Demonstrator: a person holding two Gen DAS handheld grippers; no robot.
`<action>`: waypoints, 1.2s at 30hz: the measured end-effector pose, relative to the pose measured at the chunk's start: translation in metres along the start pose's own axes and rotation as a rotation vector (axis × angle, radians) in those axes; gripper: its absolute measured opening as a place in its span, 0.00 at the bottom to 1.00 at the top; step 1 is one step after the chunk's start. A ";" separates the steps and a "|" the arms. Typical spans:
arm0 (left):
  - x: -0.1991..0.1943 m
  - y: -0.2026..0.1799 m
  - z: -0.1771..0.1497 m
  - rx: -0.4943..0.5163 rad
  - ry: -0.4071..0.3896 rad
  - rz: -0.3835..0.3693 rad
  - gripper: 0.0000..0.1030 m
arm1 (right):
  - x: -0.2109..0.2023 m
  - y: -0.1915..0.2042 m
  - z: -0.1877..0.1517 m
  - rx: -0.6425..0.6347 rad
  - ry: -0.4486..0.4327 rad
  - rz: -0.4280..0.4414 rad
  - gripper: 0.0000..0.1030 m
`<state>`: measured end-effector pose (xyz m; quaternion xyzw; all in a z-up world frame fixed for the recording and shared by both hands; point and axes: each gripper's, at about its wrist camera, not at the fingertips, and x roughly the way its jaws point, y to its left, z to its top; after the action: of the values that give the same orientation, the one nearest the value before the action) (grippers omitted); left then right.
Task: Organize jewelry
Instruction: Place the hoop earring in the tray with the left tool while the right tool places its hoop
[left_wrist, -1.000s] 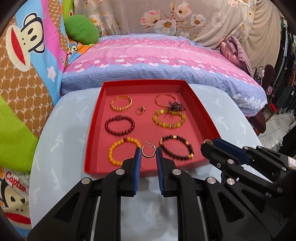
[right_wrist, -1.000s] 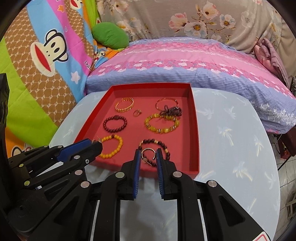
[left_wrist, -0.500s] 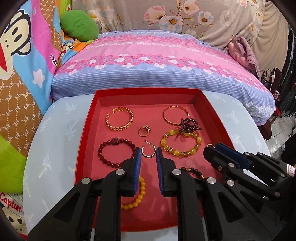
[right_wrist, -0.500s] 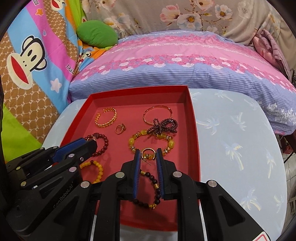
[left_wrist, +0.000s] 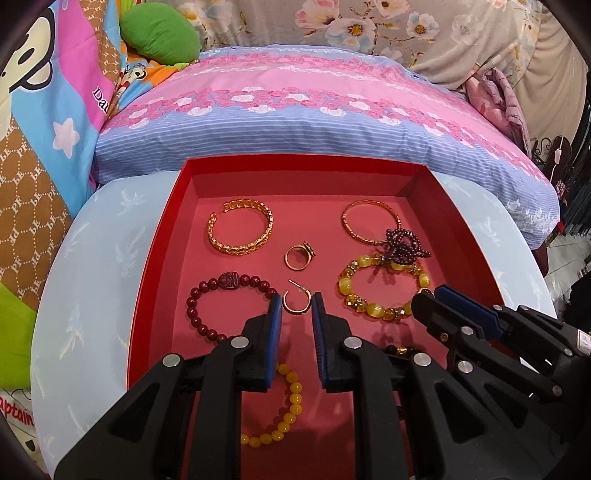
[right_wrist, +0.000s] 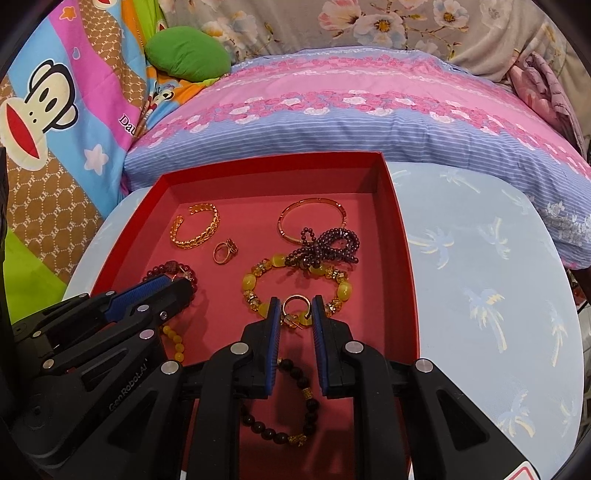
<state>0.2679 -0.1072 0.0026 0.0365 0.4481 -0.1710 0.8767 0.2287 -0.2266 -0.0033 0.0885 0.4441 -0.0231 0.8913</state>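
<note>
Jewelry lies spread in the red tray (left_wrist: 159, 229), which fills the middle of both views on the pale blue surface (right_wrist: 480, 258). Largest of the pieces, the yellow stone bracelet (left_wrist: 380, 291) sits right of centre in the left view, with the dark purple bead knot (right_wrist: 325, 245) draped on its upper edge; I judge both limp and fairly weighty, best taken across a bead. The dark red bracelet (left_wrist: 221, 306) lies at left centre, probably elastic and prone to roll. The gold cuff (left_wrist: 240, 230) and thin bangle (left_wrist: 369, 221) near the top look stiff and slick, so a pinch across the band suits them. The ring (left_wrist: 299, 255) rests at centre. Smallest are the hoop earrings: my left tool (left_wrist: 296, 306) is clamped on one gold hoop earring (left_wrist: 295, 304), and my right tool (right_wrist: 295, 314) is clamped on the second hoop (right_wrist: 295, 306), low in its frame. They seem light, thin and easily bent, so I favour a gentle squeeze on the curve.
</note>
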 end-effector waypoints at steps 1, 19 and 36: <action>0.001 0.001 0.000 0.000 0.001 0.001 0.16 | 0.001 0.000 0.000 0.000 0.001 0.000 0.16; 0.002 0.002 0.001 -0.006 -0.005 0.031 0.36 | 0.001 0.001 0.000 0.006 -0.004 -0.009 0.18; -0.050 -0.011 -0.007 0.015 -0.056 0.051 0.43 | -0.057 -0.003 -0.014 0.038 -0.059 -0.018 0.25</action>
<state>0.2314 -0.1026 0.0391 0.0497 0.4211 -0.1527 0.8927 0.1826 -0.2288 0.0332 0.1007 0.4180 -0.0425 0.9018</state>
